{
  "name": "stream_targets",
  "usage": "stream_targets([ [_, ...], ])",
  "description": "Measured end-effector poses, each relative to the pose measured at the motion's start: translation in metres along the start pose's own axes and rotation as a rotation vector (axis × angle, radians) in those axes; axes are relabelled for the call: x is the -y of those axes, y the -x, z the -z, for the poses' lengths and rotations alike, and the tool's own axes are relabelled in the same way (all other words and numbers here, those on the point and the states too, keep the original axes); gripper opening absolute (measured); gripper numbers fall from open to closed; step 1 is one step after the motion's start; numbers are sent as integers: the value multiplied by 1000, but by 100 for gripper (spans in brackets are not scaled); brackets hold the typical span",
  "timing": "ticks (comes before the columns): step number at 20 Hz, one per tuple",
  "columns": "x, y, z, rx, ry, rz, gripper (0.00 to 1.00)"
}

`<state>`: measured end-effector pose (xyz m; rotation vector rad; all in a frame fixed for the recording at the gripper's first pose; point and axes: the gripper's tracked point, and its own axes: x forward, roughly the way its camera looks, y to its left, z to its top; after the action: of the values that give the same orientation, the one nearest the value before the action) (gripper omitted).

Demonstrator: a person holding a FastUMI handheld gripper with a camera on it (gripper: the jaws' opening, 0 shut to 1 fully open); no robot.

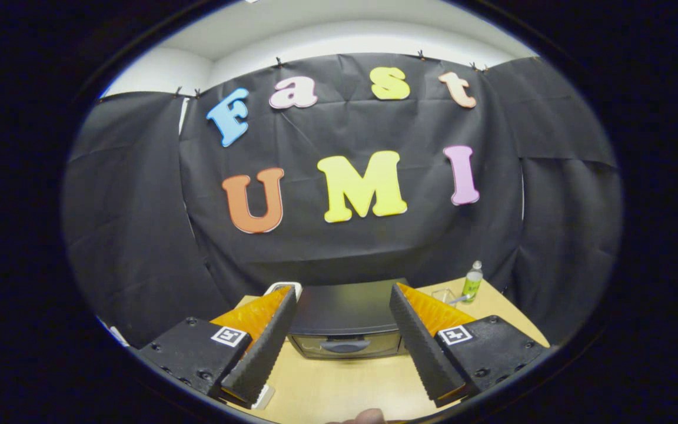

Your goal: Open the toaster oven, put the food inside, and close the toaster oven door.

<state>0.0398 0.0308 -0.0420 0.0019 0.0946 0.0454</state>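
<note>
- White-rimmed thing (pixel 284 287) at the far left of the bench (pixel 339 383), just behind the left finger (pixel 259 347): most of it is hidden, so I cannot tell whether it is a tray, a dish or something else, nor whether it carries the food.
- Gripper (pixel 339 368) held above the near part of the bench, jaws spread wide with nothing between them but bare benchtop; neither finger touches anything.
- Toaster oven (pixel 345 321) standing beyond the fingers, seen through the gap between them, in the middle of the bench against the booth's wall. It is a dark, low box with a flat top; its front faces the gripper, and the door (pixel 345 347) looks shut, its handle a pale curved bar across the front.
- Task stage, as a judgement: a shut door and a free gripper fit either an oven not yet opened or one closed again with the food inside; the inside cannot be seen, so this stays unsettled.
- Small bottle (pixel 472 282) at the far right corner of the bench, with a clear item (pixel 444 296) just to its left, both well apart from the oven door.
- Fingertip (pixel 368 417) of a person at the near edge.
</note>
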Motion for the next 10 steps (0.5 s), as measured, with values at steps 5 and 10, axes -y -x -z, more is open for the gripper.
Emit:
stream_targets([
  [5,-19,39,-16,25,6,-44,100],
  [10,-25,52,-21,47,5,-44,100],
])
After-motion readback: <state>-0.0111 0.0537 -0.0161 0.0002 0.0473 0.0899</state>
